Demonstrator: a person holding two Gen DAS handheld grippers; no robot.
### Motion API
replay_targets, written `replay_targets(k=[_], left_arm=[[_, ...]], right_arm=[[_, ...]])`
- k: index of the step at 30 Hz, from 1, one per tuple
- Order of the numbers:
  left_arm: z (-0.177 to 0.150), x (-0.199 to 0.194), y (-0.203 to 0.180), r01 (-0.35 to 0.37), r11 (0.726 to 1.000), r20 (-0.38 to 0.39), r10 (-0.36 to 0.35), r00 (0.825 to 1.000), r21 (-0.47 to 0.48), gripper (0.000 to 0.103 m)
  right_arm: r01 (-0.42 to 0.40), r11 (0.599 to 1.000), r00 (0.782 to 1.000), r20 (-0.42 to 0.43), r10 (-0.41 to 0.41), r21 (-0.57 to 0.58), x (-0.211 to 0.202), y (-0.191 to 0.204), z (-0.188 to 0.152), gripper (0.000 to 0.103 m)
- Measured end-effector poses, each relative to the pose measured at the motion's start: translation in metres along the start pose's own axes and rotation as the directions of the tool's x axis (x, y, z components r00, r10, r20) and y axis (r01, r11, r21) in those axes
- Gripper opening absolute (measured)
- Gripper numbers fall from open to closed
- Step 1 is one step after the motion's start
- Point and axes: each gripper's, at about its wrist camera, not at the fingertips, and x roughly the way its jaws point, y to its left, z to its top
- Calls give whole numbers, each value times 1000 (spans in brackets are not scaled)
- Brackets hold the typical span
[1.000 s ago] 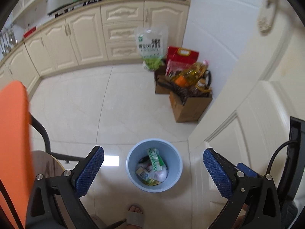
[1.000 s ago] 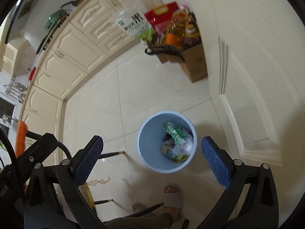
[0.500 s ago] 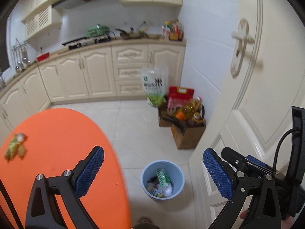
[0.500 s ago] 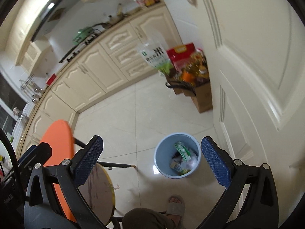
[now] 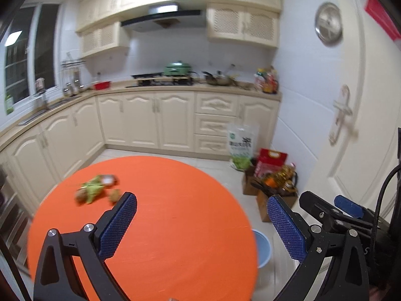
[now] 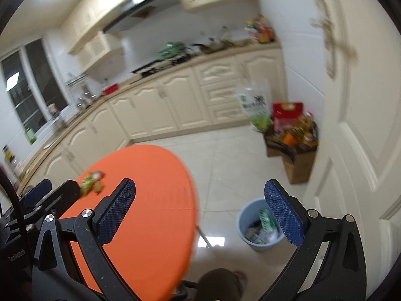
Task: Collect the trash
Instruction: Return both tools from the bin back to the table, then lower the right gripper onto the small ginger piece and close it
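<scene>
Step in hand: likely seeking the next piece of trash, both grippers empty and facing the orange round table (image 5: 175, 225).
Left gripper (image 5: 200, 225): hovering over the table with jaws spread wide, holding nothing.
Right gripper (image 6: 200, 213): hanging past the table's right edge, jaws equally wide, gripping nothing.
Trash on table (image 5: 96, 189): lying as a small blurred green and brown cluster, too smeared for telling the pieces apart.
Trash relative to left gripper: sitting at about 10 o'clock, near the left finger (image 5: 117, 225) and just beyond its tip.
Trash relative to right gripper: showing at about 9 o'clock, well apart.
Bin (image 6: 260, 225): standing on the floor beside the table, pale blue, already holding wrappers.
Next move, judged: swinging the left gripper toward 10 o'clock, lowering, straddling one piece, then closing.
</scene>
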Motion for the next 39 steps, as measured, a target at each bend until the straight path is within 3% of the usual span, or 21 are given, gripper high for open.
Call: replay_targets(k=[12, 22, 31, 39], left_arm=[[-55, -105, 83, -167, 975, 47, 175, 983, -144, 102], [-85, -161, 75, -262, 937, 65, 283, 957, -229, 102], [-81, -170, 73, -280, 926, 63, 305, 950, -253, 102], [-47, -132, 113, -282, 923, 28, 300, 954, -263, 102]], right_arm=[[-126, 970, 992, -2, 129, -205, -10, 140, -24, 103], [-177, 936, 982, 4, 187, -304, -23, 198, -38, 103], [-207, 912, 975, -2, 220, -354, -23, 229, -42, 103], [-222, 903, 974, -42, 223, -369, 6, 240, -37, 103]])
